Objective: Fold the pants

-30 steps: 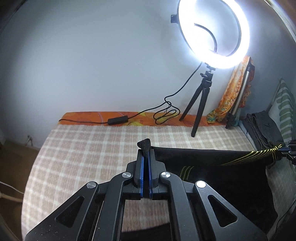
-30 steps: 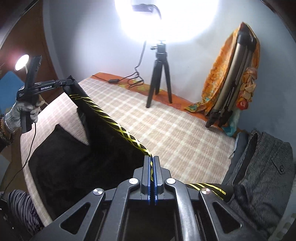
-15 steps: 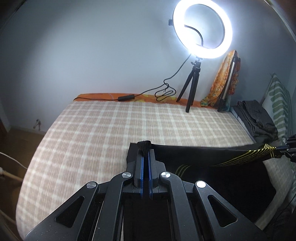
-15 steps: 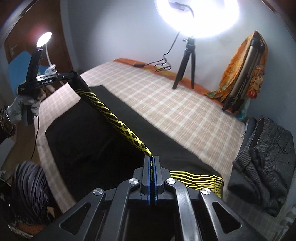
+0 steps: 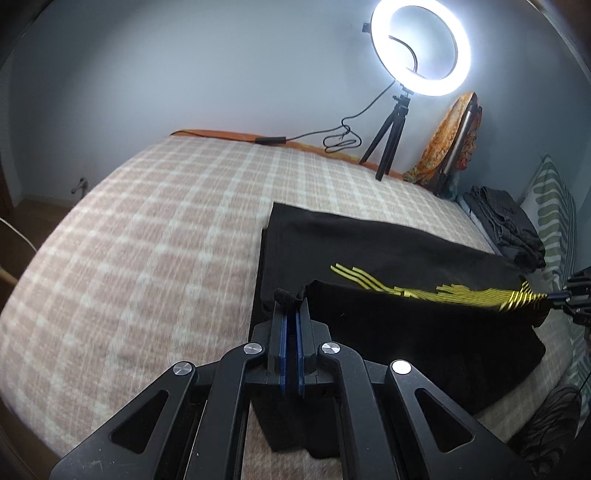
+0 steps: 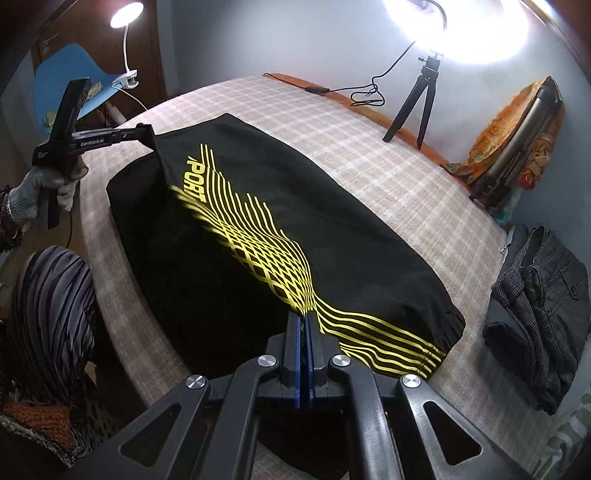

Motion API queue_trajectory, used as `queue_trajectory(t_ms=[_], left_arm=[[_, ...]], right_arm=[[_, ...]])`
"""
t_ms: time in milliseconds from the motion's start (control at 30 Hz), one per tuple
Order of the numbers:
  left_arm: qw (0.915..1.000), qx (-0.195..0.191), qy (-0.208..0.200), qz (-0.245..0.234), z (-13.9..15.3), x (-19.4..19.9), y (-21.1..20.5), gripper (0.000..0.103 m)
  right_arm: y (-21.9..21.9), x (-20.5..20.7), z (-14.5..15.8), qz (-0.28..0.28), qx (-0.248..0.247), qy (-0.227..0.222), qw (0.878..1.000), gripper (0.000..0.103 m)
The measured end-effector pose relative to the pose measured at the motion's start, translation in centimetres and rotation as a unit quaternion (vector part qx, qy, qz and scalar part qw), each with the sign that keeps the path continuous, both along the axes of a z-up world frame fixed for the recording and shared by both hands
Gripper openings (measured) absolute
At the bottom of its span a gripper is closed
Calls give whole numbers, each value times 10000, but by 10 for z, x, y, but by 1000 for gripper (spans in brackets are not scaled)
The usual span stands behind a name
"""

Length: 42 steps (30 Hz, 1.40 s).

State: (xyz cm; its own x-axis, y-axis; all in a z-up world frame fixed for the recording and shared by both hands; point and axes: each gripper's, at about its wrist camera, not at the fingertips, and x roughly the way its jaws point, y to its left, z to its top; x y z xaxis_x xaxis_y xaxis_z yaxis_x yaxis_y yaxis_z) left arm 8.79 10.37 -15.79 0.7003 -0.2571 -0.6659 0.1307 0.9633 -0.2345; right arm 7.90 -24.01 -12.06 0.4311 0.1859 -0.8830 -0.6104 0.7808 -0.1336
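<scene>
Black pants (image 6: 258, 206) with a yellow wavy line print lie spread on the checked bed (image 6: 369, 177), one layer folded over the other. My left gripper (image 5: 290, 299) is shut on a corner of the black fabric near the bed's front edge; it also shows in the right wrist view (image 6: 147, 133), held by a gloved hand. My right gripper (image 6: 303, 317) is shut on the fabric at the yellow print; it also shows in the left wrist view (image 5: 557, 295). The held edge is stretched between the two grippers, just above the lower layer (image 5: 332, 236).
A ring light on a tripod (image 5: 391, 147) with a coiled cable (image 5: 340, 138) stands at the bed's far edge. A grey folded garment (image 6: 543, 291) lies at the right. An orange cloth hangs over a folded stand (image 6: 517, 122). A clip lamp (image 6: 125, 18) and blue chair (image 6: 66, 81) stand at left.
Both grippers have come down and toward the near edge with the held fabric. The raised layer now lies lower over the pants, showing the yellow print.
</scene>
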Motion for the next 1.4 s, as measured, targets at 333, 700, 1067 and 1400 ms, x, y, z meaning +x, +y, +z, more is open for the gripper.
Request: queue_trajectory(t_ms=[333, 700, 1067, 1400], left_arm=[[9980, -379, 442, -259, -24, -12, 2, 10], [9766, -1923, 917, -303, -34, -15, 27, 51], [9469, -2813, 1495, 435, -54, 4, 42, 2], [9635, -2405, 1128, 342, -36, -7, 31, 1]], right_arm=[[5, -5, -21, 84, -294, 163, 9994, 0], [4, 0, -22, 61, -280, 165, 9995, 0], [0, 4, -27, -65, -302, 173, 9994, 0], [-1, 2, -21, -90, -377, 35, 9992, 0]])
